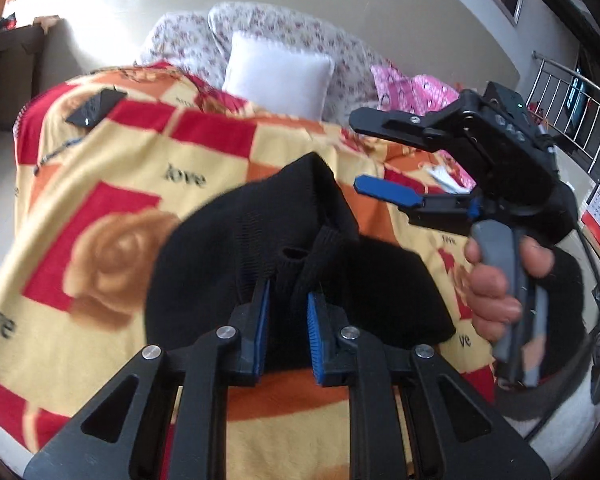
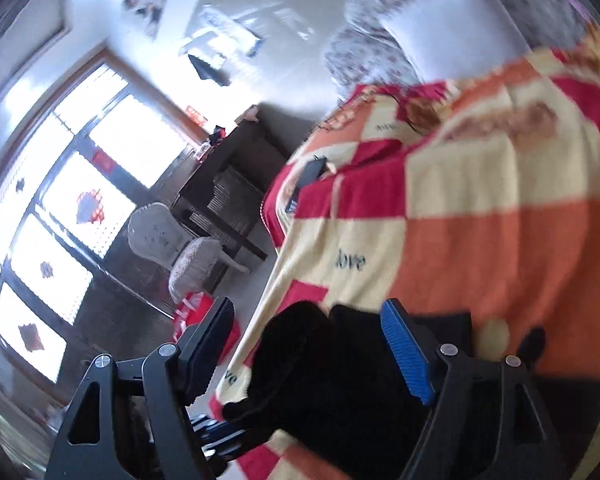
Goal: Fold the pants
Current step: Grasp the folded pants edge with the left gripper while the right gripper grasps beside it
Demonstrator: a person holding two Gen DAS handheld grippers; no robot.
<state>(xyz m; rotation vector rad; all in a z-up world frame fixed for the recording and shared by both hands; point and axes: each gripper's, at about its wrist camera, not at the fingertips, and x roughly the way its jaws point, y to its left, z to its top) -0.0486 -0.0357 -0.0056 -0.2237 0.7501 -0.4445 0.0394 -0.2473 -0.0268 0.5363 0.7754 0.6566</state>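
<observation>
The left claw (image 1: 287, 304) pinched a bunched edge of the black pants (image 1: 260, 240), which lay on the blanket (image 1: 100, 168) over the bed. The right claw (image 1: 356, 156) stood spread and empty. The fold seemed half made; next the right claw probably needed another edge.

Your left gripper (image 1: 287, 312) is clamped tight, while your right gripper (image 1: 354, 156) hangs wide apart, hand (image 1: 496, 280) wrapped round its handle.
</observation>
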